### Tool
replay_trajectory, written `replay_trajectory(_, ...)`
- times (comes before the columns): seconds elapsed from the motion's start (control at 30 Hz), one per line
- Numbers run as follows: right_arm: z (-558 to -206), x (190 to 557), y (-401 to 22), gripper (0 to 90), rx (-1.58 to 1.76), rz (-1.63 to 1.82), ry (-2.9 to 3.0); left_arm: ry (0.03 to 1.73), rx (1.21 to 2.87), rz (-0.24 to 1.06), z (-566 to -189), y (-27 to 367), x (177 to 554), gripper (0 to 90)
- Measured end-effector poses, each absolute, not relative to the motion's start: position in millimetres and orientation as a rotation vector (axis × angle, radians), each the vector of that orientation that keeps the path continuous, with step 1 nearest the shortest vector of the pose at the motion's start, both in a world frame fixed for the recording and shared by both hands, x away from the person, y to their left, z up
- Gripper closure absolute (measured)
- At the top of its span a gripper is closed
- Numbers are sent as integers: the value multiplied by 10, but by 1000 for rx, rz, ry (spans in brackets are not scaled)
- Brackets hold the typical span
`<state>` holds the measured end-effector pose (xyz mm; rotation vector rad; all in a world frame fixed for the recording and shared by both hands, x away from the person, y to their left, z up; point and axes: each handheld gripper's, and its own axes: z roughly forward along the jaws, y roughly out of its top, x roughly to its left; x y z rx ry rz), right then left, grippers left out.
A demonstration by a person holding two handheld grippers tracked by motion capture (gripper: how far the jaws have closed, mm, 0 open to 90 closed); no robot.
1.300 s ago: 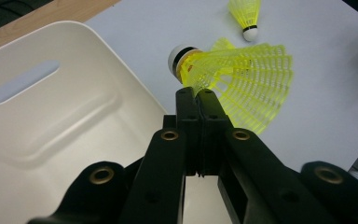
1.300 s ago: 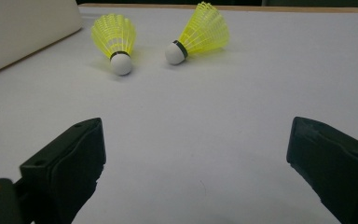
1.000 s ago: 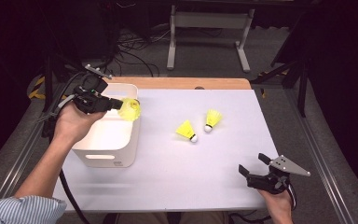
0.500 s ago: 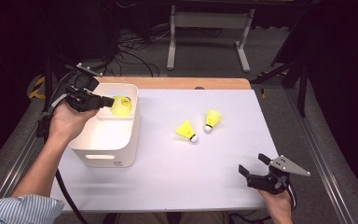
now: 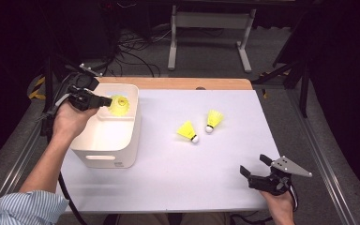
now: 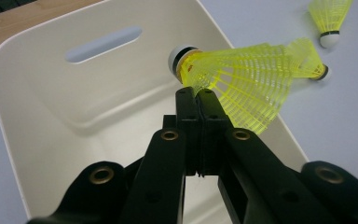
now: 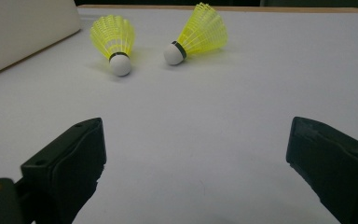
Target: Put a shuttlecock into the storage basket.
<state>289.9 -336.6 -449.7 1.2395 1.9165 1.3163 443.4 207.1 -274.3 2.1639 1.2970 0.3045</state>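
Two grippers are at work over the white desk [image 5: 168,187]. The left gripper [image 5: 107,100] is held above the far end of the white bin [image 5: 104,140], which stands at the desk's left edge near its far left corner. The person's left forearm comes up from the near left corner, striped sleeve [image 5: 28,208] at the bottom, wrist bent so the gripper points level toward the right across the bin's opening. Its jaws are pressed close together on the thin edge of a yellow shuttlecock's skirt; the held shuttlecock [image 6: 242,77] hangs over the bin's inside, cork end toward the bin's far wall with the handle slot [image 6: 103,44], skirt flaring toward the desk's middle. In the high view it shows as a yellow patch just past the jaw tips, above the bin's far right corner.

The right gripper [image 5: 258,169] sits low at the near edge toward the near right corner, the right hand [image 5: 277,204] coming in from below and the gripper aimed toward the far left. Its jaws stand wide apart with nothing between them, only bare desk.

Two more shuttlecocks lie near the desk's middle, close together but apart: the nearer shuttlecock [image 5: 188,131] and the farther shuttlecock [image 5: 213,120], each on its side with its white cork on the desk.
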Motion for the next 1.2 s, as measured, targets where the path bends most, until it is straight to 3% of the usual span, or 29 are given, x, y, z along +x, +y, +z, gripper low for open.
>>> replay_trajectory(1.2, -4495, 2905, -3365, 54, 1233, 1328, 1920, 1517, 2192, 242, -3450, 2027, 4882, 894)
